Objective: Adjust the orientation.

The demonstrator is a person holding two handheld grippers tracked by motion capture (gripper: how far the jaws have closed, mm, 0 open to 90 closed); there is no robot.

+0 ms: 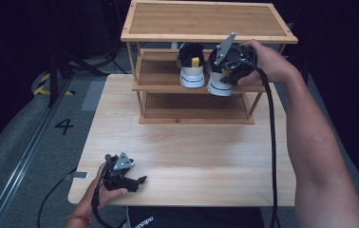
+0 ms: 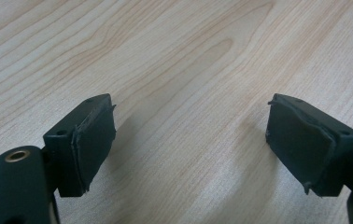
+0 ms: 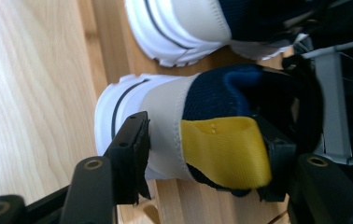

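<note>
The counter (image 1: 192,156) is a pale wooden top with most of its near half bare. At its far edge stands a wooden shoe rack (image 1: 206,23) with a flat top and two shelves below; its middle shelf (image 1: 156,71) carries a pair of shoes, heels facing the person, likely so they can be taken by the heel.

The right-hand shoe (image 1: 218,83) sits at the front lip of that middle shelf, its white sole just over the edge. The right hand-held gripper (image 1: 230,66) has closed on its heel: in the right gripper view one jaw presses the white outer side of the heel (image 3: 165,121) and the other sits inside the collar behind the yellow pull tab (image 3: 226,149). That is a sensible grip, since the heel is the stiffest part. The left shoe (image 1: 191,66) stands just beside it, untouched.

The left hand-held gripper (image 1: 137,183) rests low on the counter near the front left corner, well apart from the rack. Its jaws are spread wide with nothing between them, apparently parked out of the way.
</note>
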